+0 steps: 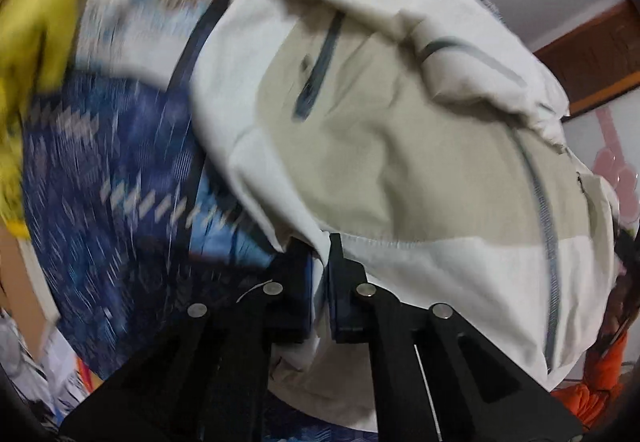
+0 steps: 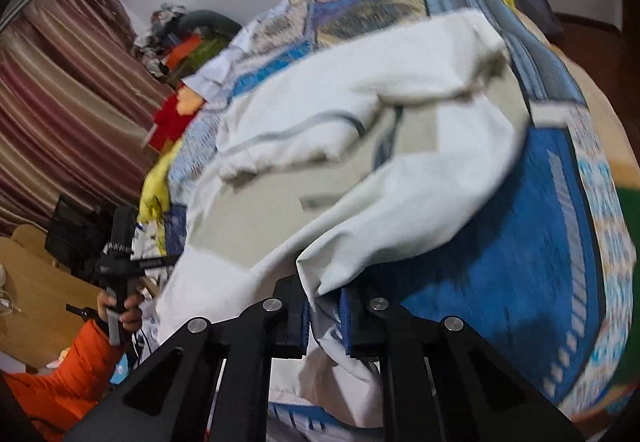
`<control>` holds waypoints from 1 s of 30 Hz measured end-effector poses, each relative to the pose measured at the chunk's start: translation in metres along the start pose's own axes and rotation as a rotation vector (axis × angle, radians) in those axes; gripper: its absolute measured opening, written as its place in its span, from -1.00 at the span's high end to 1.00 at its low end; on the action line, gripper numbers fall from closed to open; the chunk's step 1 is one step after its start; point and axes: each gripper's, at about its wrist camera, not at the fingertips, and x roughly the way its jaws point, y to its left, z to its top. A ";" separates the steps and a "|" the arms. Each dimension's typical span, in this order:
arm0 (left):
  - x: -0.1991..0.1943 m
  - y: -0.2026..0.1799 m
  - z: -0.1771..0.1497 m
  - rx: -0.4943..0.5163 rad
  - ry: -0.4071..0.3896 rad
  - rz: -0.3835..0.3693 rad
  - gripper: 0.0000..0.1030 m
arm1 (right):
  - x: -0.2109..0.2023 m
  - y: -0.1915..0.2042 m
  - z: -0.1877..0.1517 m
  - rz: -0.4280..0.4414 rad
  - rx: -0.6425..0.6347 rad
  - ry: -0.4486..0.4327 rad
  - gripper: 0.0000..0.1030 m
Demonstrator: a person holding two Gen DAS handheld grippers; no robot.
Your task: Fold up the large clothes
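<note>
Jacket: I see a white and beige jacket with grey zips lying crumpled on the blue patterned blanket, the landmark I place everything against.
Left tongs: my left gripper is pinched closed on a white edge of the jacket, with cloth bunched between the two black fingers and hanging below them.
Right tongs: my right gripper is also clamped on white jacket cloth, a fold rising out from between its blue-faced pads and draping over the blanket.
Containers: I can make out no box, basket or drawer in either view; the blanket alone carries the jacket.
Left view only: a yellow cloth at the blanket's far left edge, very blurred; a brown wooden frame and a pink shape beyond the blanket's right side; the jacket's long front zip running down its right part.
Right view only: striped curtains off the blanket's left side; a heap of mixed clothes at its far left corner; a red piece beside that edge; my left hand in an orange sleeve, wrapped around the other gripper's black handle, near the blanket's left edge.
Blur: both views smear, the left more so.
</note>
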 end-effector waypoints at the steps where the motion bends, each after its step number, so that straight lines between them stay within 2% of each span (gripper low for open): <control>1: -0.007 -0.007 0.007 0.011 -0.024 -0.003 0.91 | 0.000 0.001 0.008 0.000 -0.008 -0.016 0.82; 8: -0.073 -0.064 0.082 0.071 -0.259 -0.072 0.93 | -0.004 -0.005 0.081 -0.018 -0.047 -0.156 0.84; 12: -0.092 -0.075 0.135 0.064 -0.357 -0.068 0.93 | -0.002 -0.017 0.137 -0.062 -0.050 -0.248 0.84; 15: -0.089 -0.065 0.180 0.015 -0.384 -0.045 0.93 | 0.006 -0.032 0.177 -0.080 -0.023 -0.283 0.84; 20: -0.041 -0.041 0.246 -0.108 -0.363 0.057 0.93 | 0.050 -0.065 0.240 -0.166 0.029 -0.271 0.85; 23: 0.004 -0.021 0.274 -0.155 -0.289 0.147 0.92 | 0.083 -0.091 0.263 -0.208 0.070 -0.237 0.85; 27: 0.060 0.001 0.284 -0.204 -0.153 0.154 0.88 | 0.125 -0.118 0.276 -0.246 0.113 -0.149 0.84; 30: 0.070 0.008 0.278 -0.213 -0.138 0.132 0.83 | 0.127 -0.126 0.279 -0.229 0.096 -0.133 0.84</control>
